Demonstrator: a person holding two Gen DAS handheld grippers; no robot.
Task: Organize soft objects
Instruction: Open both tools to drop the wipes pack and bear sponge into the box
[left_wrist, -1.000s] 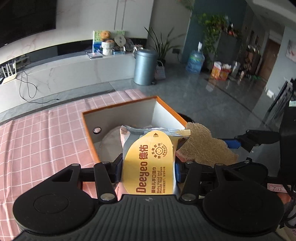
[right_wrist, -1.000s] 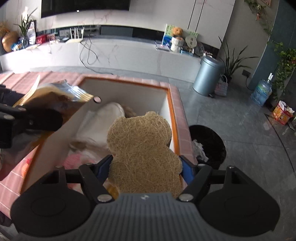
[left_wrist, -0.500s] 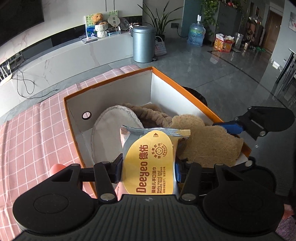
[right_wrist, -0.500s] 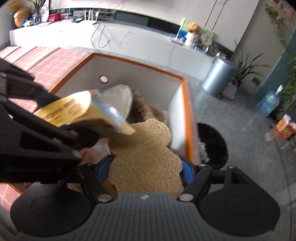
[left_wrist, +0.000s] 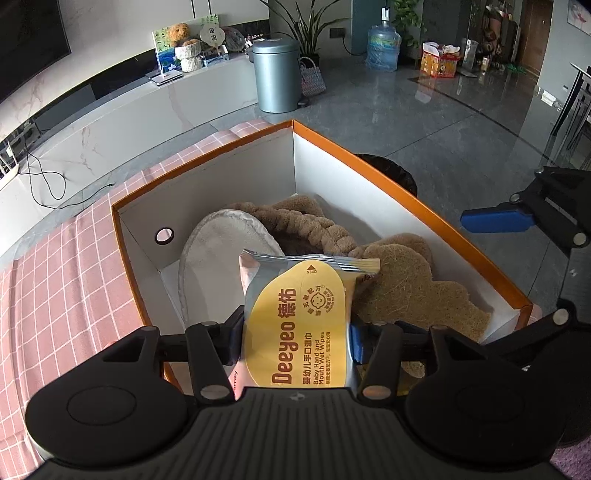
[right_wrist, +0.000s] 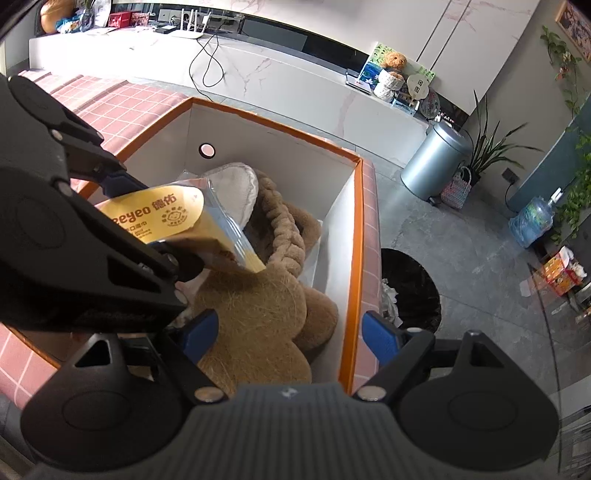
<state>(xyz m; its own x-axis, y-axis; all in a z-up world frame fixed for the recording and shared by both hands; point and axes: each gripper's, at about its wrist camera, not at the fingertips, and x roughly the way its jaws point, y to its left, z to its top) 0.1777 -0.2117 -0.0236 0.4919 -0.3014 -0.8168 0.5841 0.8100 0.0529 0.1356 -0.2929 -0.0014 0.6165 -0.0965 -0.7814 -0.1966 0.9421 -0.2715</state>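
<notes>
My left gripper (left_wrist: 295, 332) is shut on a yellow Deeyeo wet-wipes pack (left_wrist: 299, 325), held low over the near end of a white box with an orange rim (left_wrist: 406, 199). In the right wrist view the pack (right_wrist: 159, 214) hangs above the box's contents. A bear-shaped loofah pad (right_wrist: 258, 325) lies in the box between the fingers of my right gripper (right_wrist: 291, 332), whose jaws are opening. Its right pad stands clear, over the box's rim (right_wrist: 354, 236). A white slipper-like piece (left_wrist: 218, 243) and a brown plush item (left_wrist: 314, 229) also lie in the box.
The box sits on a pink checked tablecloth (left_wrist: 55, 295) at the table's edge. Just beyond that edge, a black waste bin (right_wrist: 410, 288) stands on the grey floor. A grey pedal bin (left_wrist: 277, 74) and a long white counter are farther back.
My right gripper has opened and let go of the loofah bear, which now lies in the box. My left gripper has come forward and down over the box with the wipes pack.
</notes>
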